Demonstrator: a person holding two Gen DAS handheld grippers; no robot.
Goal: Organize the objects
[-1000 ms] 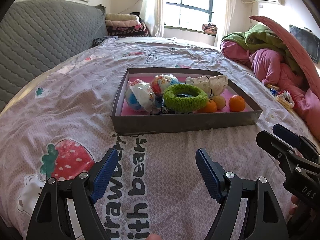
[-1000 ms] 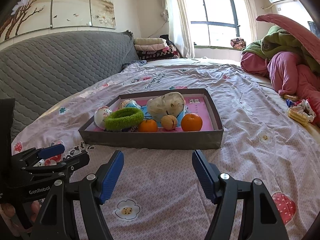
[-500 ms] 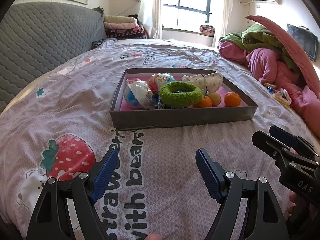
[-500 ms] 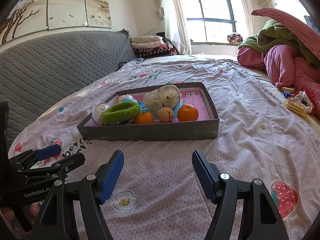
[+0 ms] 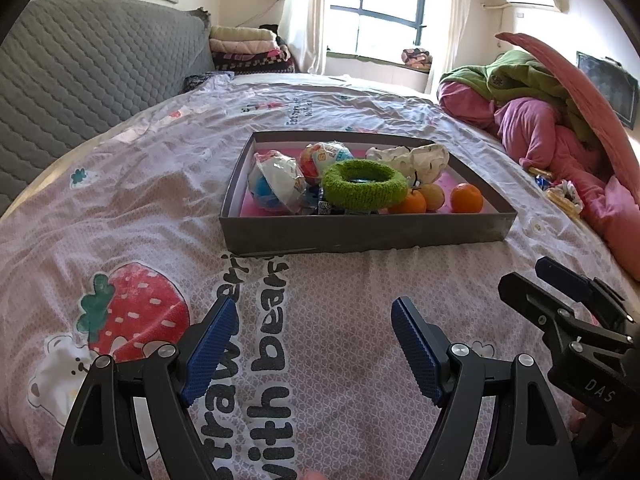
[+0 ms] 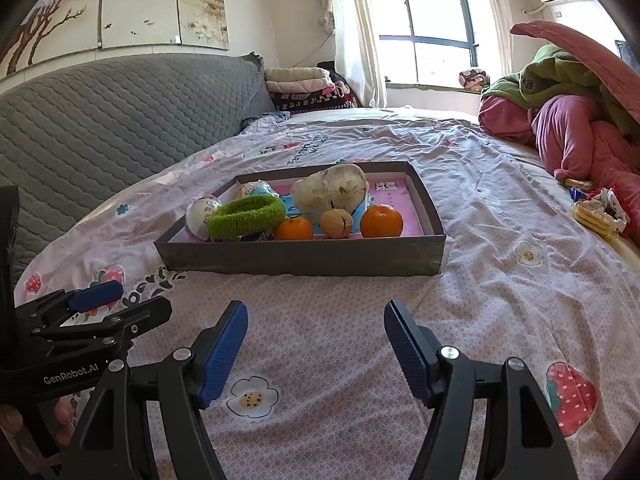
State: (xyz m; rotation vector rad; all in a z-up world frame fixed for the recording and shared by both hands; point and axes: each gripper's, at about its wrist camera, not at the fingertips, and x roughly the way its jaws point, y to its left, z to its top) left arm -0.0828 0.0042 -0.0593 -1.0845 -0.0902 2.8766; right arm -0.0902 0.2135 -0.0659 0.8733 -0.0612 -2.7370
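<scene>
A grey shallow box (image 5: 360, 234) (image 6: 304, 258) sits on the bed ahead of both grippers. Inside lie a fuzzy green ring (image 5: 364, 189) (image 6: 246, 216), wrapped toy balls (image 5: 276, 186) (image 6: 202, 213), a white crumpled bag (image 5: 424, 158) (image 6: 330, 192), two oranges (image 5: 466, 199) (image 6: 381, 221) and a tan walnut-like ball (image 6: 336, 223). My left gripper (image 5: 312, 330) is open over the strawberry-print sheet, short of the box. My right gripper (image 6: 316, 332) is open too, with nothing between its fingers.
A pile of pink and green bedding (image 5: 552, 120) lies at the right. Snack wrappers (image 6: 596, 210) rest on the sheet by it. A grey quilted headboard (image 6: 100, 120) runs along the left, with folded blankets (image 5: 248, 46) at the back.
Both grippers have drawn back a little and tilted upward, so the box sits slightly farther off and lower in view. Jaws stay open.
</scene>
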